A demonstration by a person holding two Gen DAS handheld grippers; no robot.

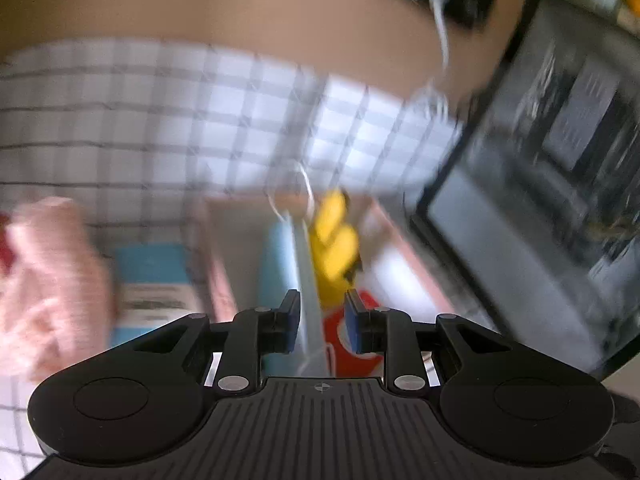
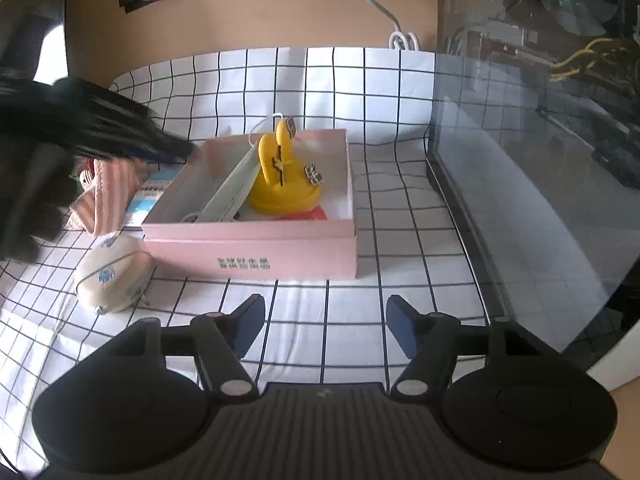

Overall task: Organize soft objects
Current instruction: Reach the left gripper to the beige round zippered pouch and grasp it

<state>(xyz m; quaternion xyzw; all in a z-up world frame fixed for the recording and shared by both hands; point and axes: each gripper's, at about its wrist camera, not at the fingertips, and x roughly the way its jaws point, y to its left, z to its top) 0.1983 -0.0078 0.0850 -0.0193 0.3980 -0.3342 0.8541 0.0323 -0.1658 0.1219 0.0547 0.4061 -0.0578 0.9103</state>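
A pink box (image 2: pixel 248 256) stands on the checked cloth (image 2: pixel 360 92). Inside it are a yellow soft toy (image 2: pixel 280 184), a pale flat face mask (image 2: pixel 232 188) standing on edge, and something red (image 2: pixel 308 214). My left gripper (image 1: pixel 322 320) hovers over the box, its jaws a narrow way apart. The face mask (image 1: pixel 308 280) shows in that gap by the left pad, with the right pad clear of it. In the right wrist view the left gripper (image 2: pixel 180 146) is a dark blur at the box's left rim. My right gripper (image 2: pixel 326 328) is open and empty, over the cloth in front of the box.
Left of the box lie a white cup-shaped mask (image 2: pixel 112 276), a pink striped knit piece (image 2: pixel 104 196) and a blue and white packet (image 2: pixel 148 196). A glass case (image 2: pixel 540 180) walls off the right side. A white cable (image 2: pixel 372 0) runs down the back wall.
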